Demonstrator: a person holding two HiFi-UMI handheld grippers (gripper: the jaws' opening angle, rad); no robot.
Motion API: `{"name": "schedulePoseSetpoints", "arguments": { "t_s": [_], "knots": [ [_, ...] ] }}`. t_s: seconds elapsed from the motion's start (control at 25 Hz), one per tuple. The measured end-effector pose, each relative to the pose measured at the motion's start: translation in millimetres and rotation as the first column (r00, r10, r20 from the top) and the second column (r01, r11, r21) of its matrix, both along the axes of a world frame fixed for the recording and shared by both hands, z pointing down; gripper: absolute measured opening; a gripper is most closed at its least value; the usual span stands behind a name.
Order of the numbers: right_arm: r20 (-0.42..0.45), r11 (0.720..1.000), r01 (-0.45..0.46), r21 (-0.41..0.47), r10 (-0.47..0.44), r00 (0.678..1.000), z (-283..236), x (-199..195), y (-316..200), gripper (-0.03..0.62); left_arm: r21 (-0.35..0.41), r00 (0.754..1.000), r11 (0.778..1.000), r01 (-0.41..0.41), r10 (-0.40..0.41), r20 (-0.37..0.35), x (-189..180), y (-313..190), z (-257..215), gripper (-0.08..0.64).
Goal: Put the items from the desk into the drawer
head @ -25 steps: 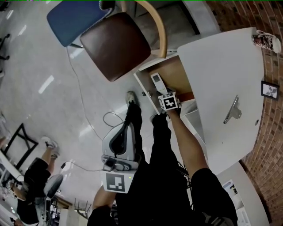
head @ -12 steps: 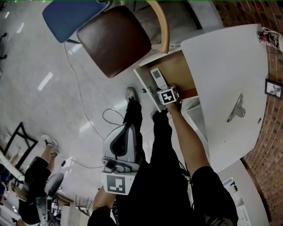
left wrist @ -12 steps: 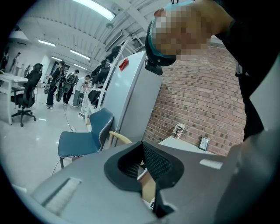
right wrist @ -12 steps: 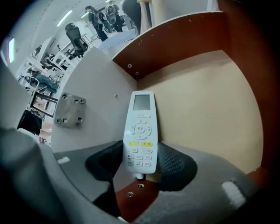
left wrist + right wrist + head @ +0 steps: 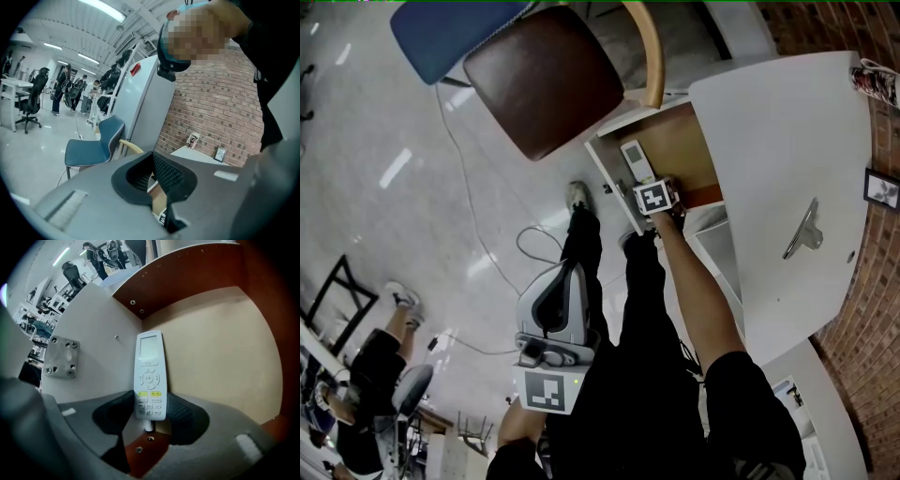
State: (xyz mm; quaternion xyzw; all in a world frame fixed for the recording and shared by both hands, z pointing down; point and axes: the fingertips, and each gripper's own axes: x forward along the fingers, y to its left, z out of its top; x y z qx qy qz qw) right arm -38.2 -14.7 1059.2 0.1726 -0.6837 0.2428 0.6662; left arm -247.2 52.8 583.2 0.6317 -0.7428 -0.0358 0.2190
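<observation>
Gripping remote (image 5: 150, 371) | right gripper (image 5: 151, 398) jaws just closing on its end, inside drawer (image 5: 218, 348) | left gripper (image 5: 153, 157) clenched, empty, away from drawer

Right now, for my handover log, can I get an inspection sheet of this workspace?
Surface: white desk, drawer open.
Job's things: remote inside the drawer; metal clip on the desk.
Clutter: cup and picture frame by the brick wall.
Grippers: right tool jaws just closing, clamped on the remote; left tool shut, empty.
Cables: thin cable across the floor.
Surroundings: brown chair, blue chair, people beyond.
</observation>
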Motion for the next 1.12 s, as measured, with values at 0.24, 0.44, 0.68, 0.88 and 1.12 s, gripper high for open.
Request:
{"name": "schedulePoseSetpoints", "arguments": {
  "t_s": [0.24,0.44,0.68,0.88,1.12],
  "knots": [
    [0.051,0.999,-0.008,0.036,0.006,0.999,-9.9,-3.7,-0.8,0.235,0.004,1.0,1.0,0.003,-0.003,0.003,1.5,3.7,-5.2,0.02],
    [0.139,0.991,-0.024,0.128,0.006,0.99,-41.9,-16.3,-13.1,0.188,0.023,1.0,1.0,-0.005,0.004,0.012,5.8,1.7,-17.3,0.02],
    [0.208,0.988,-0.051,0.146,0.02,0.978,-81.9,-15.4,-3.4,0.106,0.044,0.999,0.999,-0.024,0.023,0.025,15.6,-0.7,-37.2,0.02],
    [0.289,0.981,-0.109,0.159,0.059,0.955,-130.4,-15.6,-2.0,0.032,0.071,0.999,0.997,-0.042,0.039,0.036,28.9,-4.2,-58.3,0.02],
    [0.423,0.961,-0.181,0.208,0.078,0.903,-202.8,-24.7,-12.0,0.006,0.108,0.997,0.992,-0.068,0.062,0.055,43.4,-5.7,-87.9,0.02]
  ]
}}
